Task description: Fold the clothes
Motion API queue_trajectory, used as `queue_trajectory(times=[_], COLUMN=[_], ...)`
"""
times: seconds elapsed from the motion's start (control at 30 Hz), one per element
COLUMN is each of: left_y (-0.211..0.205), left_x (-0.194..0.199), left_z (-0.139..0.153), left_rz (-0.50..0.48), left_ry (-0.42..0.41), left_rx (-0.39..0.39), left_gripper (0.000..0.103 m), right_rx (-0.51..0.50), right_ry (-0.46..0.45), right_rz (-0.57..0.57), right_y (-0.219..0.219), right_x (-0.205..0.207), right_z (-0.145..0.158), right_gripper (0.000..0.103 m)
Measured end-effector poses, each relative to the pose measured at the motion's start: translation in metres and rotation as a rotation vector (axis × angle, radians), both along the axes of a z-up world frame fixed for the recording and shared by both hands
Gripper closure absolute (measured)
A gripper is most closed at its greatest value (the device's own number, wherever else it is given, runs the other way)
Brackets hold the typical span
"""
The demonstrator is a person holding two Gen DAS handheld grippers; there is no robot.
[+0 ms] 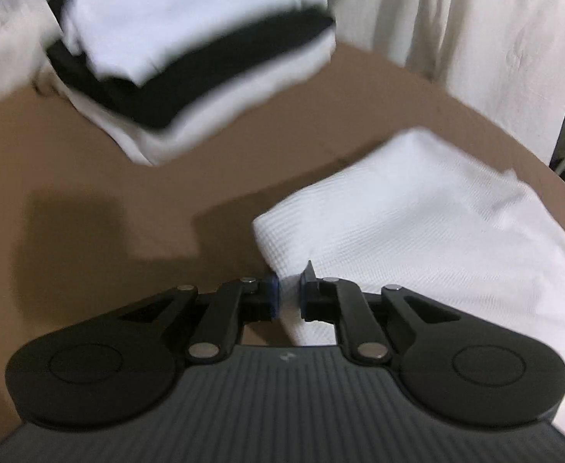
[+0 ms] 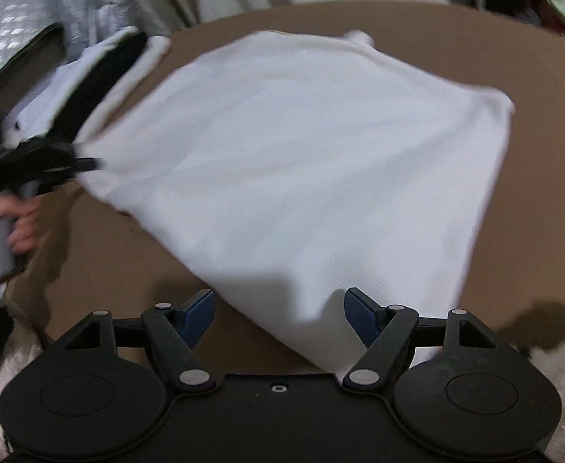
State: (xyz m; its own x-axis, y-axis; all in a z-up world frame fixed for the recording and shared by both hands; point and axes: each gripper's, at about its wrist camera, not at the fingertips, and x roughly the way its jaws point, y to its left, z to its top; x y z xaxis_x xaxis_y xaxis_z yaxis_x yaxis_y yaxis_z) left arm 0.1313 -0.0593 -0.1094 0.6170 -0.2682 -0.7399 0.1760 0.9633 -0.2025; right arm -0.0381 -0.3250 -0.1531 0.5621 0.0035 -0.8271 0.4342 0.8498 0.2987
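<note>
One white waffle-textured cloth [image 2: 301, 177] on brown table [image 1: 89, 193]; beside it one blurry stack of folded white and black clothes [image 1: 189, 65], maybe four. Left gripper [image 1: 290, 296] fingers pinch the cloth's corner; right gripper [image 2: 278, 316] fingers wide over its near edge.

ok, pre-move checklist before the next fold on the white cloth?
1. Left gripper shut on a corner of the white cloth: ok.
2. Right gripper has a grip: not ok, jaws open, straddling the near edge.
3. Cloth flat on the table: cannot tell, motion blur; it looks pulled taut toward the left gripper in the right wrist view.
4. Landing space on the table beside the cloth: ok, bare brown surface.
5. Folded stack clear of the cloth: ok in the left wrist view, a gap of table shows.
6. Hand firm on the left gripper's handle: ok.
</note>
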Motion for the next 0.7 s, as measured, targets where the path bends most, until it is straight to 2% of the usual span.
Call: queue_trajectory(times=[0.13, 0.2, 0.27, 0.33, 0.37, 0.4, 0.43, 0.47, 0.5, 0.53, 0.57, 0.6, 0.63, 0.7], left_y=[-0.005, -0.005, -0.006, -0.004, -0.003, -0.001, 0.0, 0.001, 0.0, -0.002, -0.005, -0.009, -0.012, -0.022], left_x=[0.015, 0.022, 0.02, 0.011, 0.004, -0.003, -0.009, -0.014, -0.019, -0.025, -0.031, -0.037, -0.043, -0.067], left_z=[-0.021, -0.027, -0.021, -0.009, -0.002, 0.004, 0.01, 0.015, 0.019, 0.024, 0.028, 0.033, 0.037, 0.044], left_rz=[0.011, 0.032, 0.047, 0.057, 0.05, 0.035, 0.019, 0.004, -0.014, -0.04, -0.07, -0.1, -0.129, -0.288], left_ry=[0.082, 0.118, 0.099, 0.053, 0.027, -0.001, -0.026, -0.048, -0.069, -0.092, -0.116, -0.141, -0.166, -0.222], left_rx=[0.087, 0.08, 0.091, 0.116, 0.128, 0.138, 0.141, 0.139, 0.135, 0.131, 0.126, 0.122, 0.117, 0.089], left_gripper=[0.091, 0.089, 0.084, 0.071, 0.068, 0.059, 0.05, 0.048, 0.048, 0.048, 0.048, 0.048, 0.047, 0.047], right_rx=[-0.04, -0.06, -0.107, -0.171, -0.214, -0.259, -0.293, -0.322, -0.336, -0.323, -0.302, -0.279, -0.276, -0.298], right_ry=[0.057, 0.086, 0.147, 0.26, 0.332, 0.384, 0.384, 0.365, 0.329, 0.292, 0.259, 0.217, 0.179, 0.111], right_rz=[0.035, 0.053, 0.124, 0.255, 0.327, 0.35, 0.332, 0.305, 0.279, 0.243, 0.204, 0.188, 0.186, 0.184], right_y=[-0.008, -0.012, -0.008, 0.004, 0.01, 0.015, 0.016, 0.017, 0.014, 0.009, 0.002, -0.003, -0.003, -0.003], right_x=[-0.021, -0.031, -0.029, -0.021, -0.017, -0.011, -0.009, -0.007, -0.007, -0.008, -0.01, -0.013, -0.016, -0.027], right_z=[0.0, 0.0, -0.001, -0.015, -0.027, -0.04, -0.043, -0.043, -0.039, -0.035, -0.031, -0.026, -0.021, -0.009], right_gripper=[0.024, 0.024, 0.023, 0.017, 0.017, 0.022, 0.022, 0.022, 0.028, 0.053, 0.069, 0.089, 0.09, 0.091])
